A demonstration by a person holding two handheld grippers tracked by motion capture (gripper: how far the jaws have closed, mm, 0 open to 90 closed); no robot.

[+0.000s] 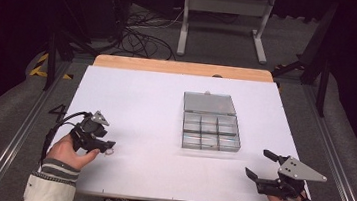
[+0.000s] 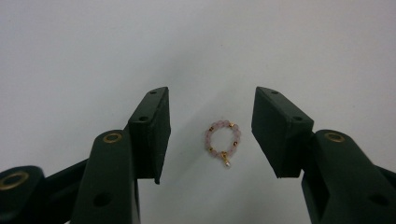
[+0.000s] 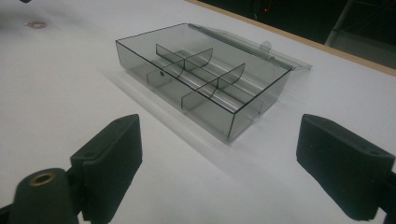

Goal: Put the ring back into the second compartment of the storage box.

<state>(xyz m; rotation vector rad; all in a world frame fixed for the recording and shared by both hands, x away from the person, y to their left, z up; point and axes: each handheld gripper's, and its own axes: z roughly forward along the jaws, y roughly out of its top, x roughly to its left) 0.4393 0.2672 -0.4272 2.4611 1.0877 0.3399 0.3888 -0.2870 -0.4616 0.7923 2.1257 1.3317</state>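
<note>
Your left gripper [image 2: 210,135] hangs jaws apart around the small pink-and-gold beaded ring [image 2: 222,141], well left of the clear smoky plastic divided box [image 1: 211,121]; closing off-centre could flick it away; your right gripper [image 1: 266,166] waits, jaws spread

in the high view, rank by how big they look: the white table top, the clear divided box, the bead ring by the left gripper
1. white table top, by far the largest
2. clear divided box, lid open
3. bead ring, a tiny speck beside the left gripper
</note>
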